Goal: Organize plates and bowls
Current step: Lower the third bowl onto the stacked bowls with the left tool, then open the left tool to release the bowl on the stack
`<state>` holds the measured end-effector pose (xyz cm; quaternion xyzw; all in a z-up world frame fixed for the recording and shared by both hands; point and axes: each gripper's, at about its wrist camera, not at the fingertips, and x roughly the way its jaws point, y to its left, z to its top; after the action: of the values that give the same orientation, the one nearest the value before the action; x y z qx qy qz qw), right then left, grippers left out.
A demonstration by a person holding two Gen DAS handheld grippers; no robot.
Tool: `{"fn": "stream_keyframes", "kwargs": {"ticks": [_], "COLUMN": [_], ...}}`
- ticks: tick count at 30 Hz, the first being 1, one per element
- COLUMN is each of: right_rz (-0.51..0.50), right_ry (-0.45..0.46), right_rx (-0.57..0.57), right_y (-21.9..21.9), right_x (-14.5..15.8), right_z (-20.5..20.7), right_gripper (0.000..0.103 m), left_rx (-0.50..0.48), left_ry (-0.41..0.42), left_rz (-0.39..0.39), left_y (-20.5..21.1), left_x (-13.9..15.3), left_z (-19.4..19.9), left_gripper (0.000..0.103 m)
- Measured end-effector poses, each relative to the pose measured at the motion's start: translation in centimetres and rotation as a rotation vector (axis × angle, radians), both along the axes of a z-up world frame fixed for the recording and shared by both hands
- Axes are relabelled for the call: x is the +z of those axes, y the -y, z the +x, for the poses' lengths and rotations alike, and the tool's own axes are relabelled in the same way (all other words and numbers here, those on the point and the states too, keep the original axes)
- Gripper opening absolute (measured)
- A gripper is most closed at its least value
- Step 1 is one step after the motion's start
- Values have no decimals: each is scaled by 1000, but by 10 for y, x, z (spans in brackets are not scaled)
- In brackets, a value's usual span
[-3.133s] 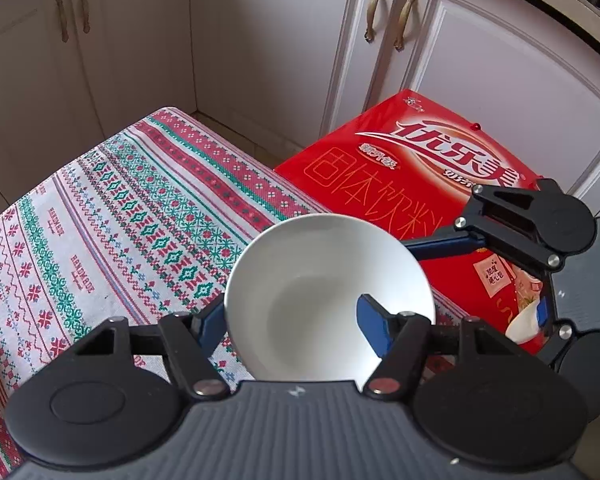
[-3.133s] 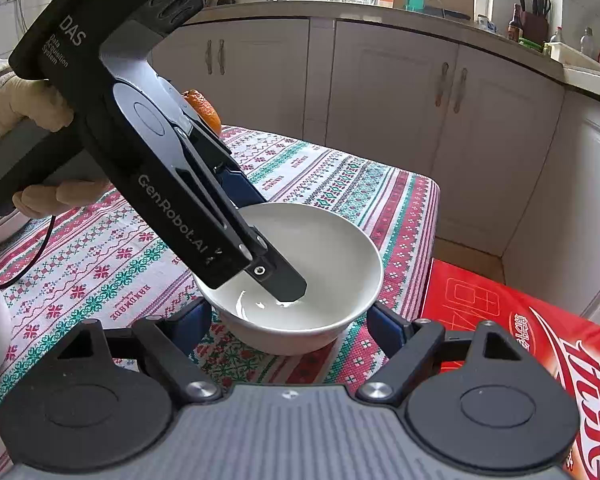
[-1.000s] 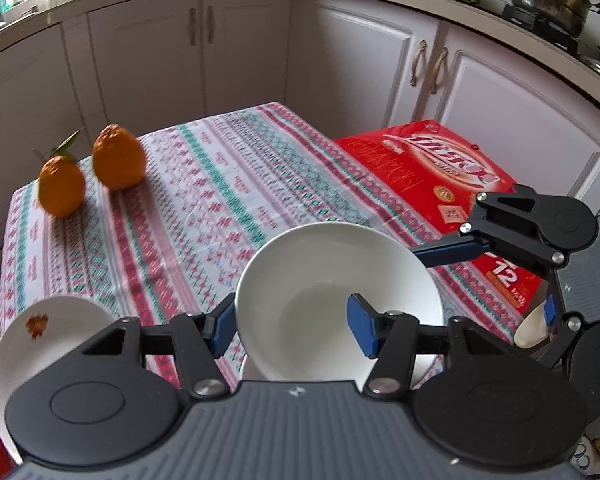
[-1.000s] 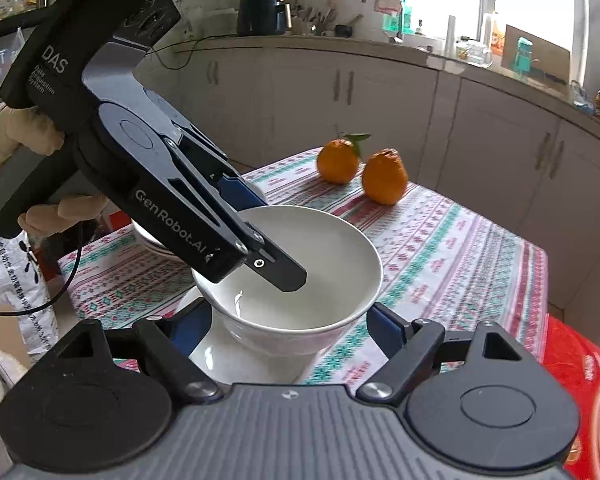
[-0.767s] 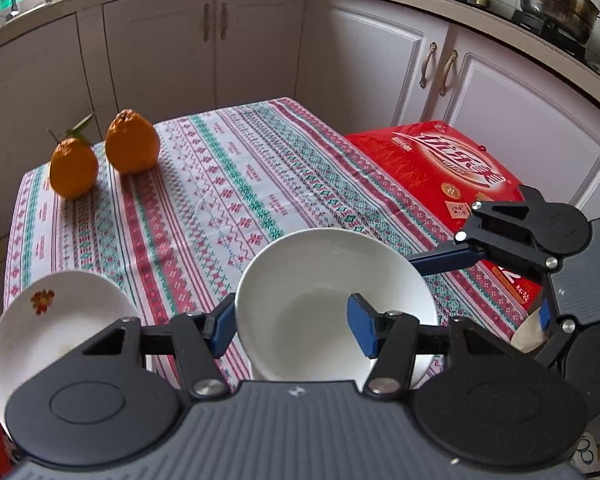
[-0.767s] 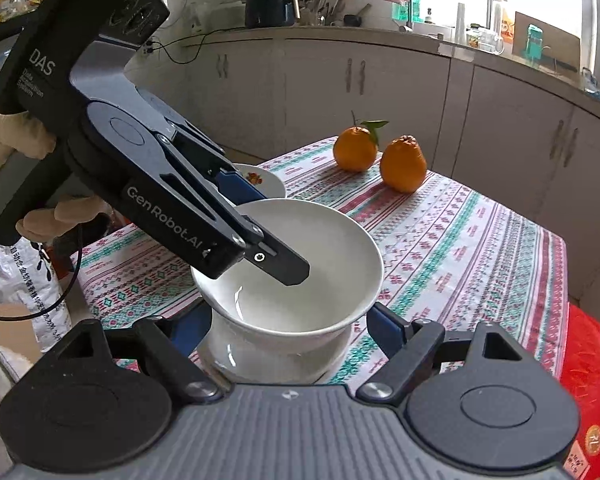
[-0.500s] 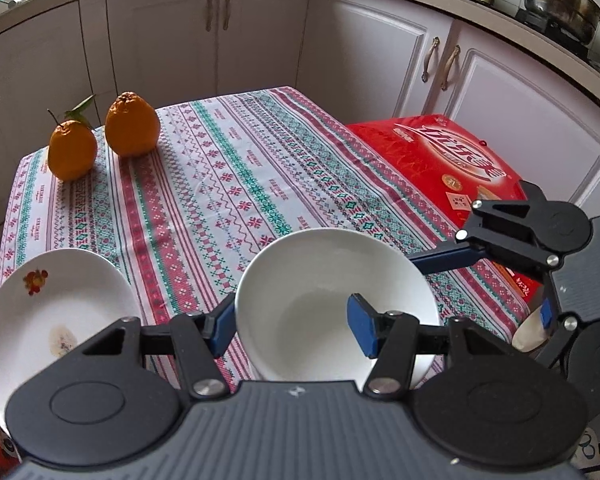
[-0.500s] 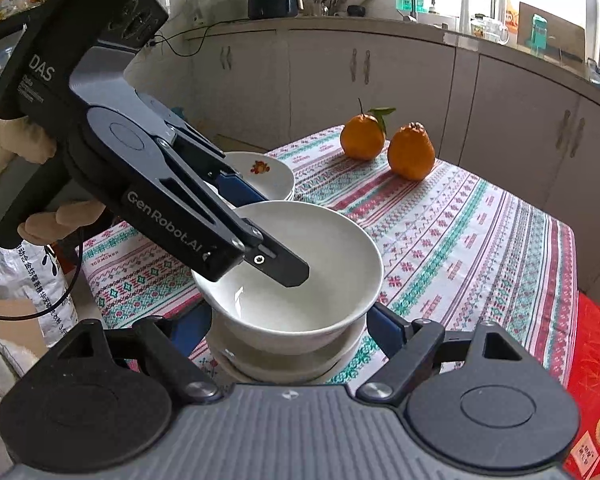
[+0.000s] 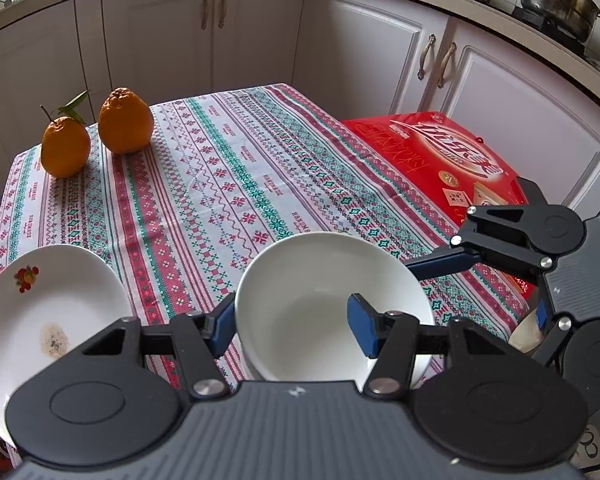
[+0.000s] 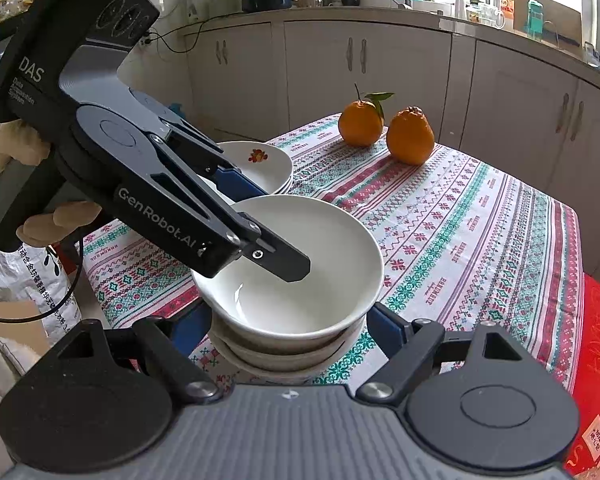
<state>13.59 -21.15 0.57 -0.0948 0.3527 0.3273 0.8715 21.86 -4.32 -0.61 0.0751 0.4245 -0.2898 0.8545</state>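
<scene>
On the patterned tablecloth [image 10: 480,216], near its front edge:
Bowl: a white bowl [image 10: 300,280] is sitting nested on a stack of bowls [image 10: 284,354] beneath it.
Left gripper [image 9: 292,320]: its blue-padded fingers are straddling the bowl's rim, one inside, one outside, pinching the wall.
Right gripper [image 10: 288,320]: its fingers are spread apart, flanking the bowl and stack; whether they are touching is unclear.
Plates: a flower-printed plate [image 10: 260,164] is topping a small pile just beyond the bowl.
Fruit: two oranges [image 10: 384,128] are resting at the far end.
Beside the table: a red box [image 9: 440,156] is lying lower down.
</scene>
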Motion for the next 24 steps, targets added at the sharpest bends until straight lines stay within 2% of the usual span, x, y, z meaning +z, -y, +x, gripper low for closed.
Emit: {"fn": "stream_keyframes", "kwargs": {"ticks": [13,16,17,18,20,24], "right_rz": [-3,0,1,10,28,17], "right_ry": [-8,3,15,25,27,25], "right_rx": [5,2,-2,-2,5,4], "right_y": [0,1,2,3,5,6], "right_x": [-3,-3,-1,0,3,2], "right_z": [1,1,0,-1,-2,-3], "right_gripper": [88,94,102,103,103,103], "left_rx": [-3,-10,-8,-5,2,4], "left_ry": [-9,-5,-4,2,21,50], "left_rz": [-11,-9,-8,-5,-3,-22], "left_y": [-3,-4,-4,-4,-6,-14], "left_x": [-7,-8,-8,-7,-5,2], "left_z": [1,0,0,-1,-3,-8], "left_gripper": [57,62,69,75,80,81]}}
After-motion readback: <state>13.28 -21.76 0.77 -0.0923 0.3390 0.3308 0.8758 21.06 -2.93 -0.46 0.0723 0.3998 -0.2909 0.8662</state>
